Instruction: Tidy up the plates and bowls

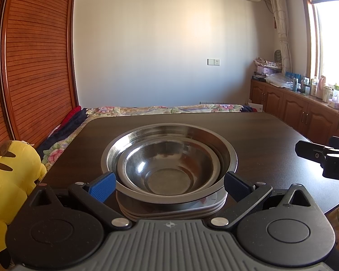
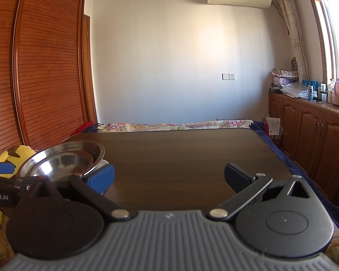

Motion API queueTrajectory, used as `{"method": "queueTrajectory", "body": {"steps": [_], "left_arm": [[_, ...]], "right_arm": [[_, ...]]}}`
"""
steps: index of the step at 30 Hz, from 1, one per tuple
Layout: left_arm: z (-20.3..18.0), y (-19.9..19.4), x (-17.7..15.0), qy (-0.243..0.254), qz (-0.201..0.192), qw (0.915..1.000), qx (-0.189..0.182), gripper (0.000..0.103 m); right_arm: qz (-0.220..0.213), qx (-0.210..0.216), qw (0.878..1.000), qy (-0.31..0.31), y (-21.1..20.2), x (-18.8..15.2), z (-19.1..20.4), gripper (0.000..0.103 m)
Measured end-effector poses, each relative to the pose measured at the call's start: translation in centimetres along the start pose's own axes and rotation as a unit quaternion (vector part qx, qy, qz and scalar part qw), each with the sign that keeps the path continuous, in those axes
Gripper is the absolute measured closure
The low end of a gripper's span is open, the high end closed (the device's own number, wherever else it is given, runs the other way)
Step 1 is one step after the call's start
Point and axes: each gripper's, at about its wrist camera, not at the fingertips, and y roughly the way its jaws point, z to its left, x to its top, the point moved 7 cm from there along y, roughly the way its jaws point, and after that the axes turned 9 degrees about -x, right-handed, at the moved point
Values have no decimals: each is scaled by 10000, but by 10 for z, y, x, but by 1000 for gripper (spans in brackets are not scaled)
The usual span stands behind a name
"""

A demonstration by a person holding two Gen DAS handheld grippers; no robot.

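Item: two nested steel bowls (image 1: pixel 169 164) atop stacked plates (image 1: pixel 169 210) at table (image 1: pixel 271 135) centre, left gripper (image 1: pixel 169 186) spread wide at 6 o'clock, right gripper (image 2: pixel 169 178) released, empty; risk: a nudge slides the stack.

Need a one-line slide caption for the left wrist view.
Open left tongs flank nested steel bowls atop stacked plates on the dark table.
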Motion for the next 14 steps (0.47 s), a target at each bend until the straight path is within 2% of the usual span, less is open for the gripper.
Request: {"method": "queueTrajectory", "body": {"steps": [14], "left_arm": [[-1,0,2,4,6,10000,-11,0]], "right_arm": [[1,0,10000,5,0,0,0,0]]}}
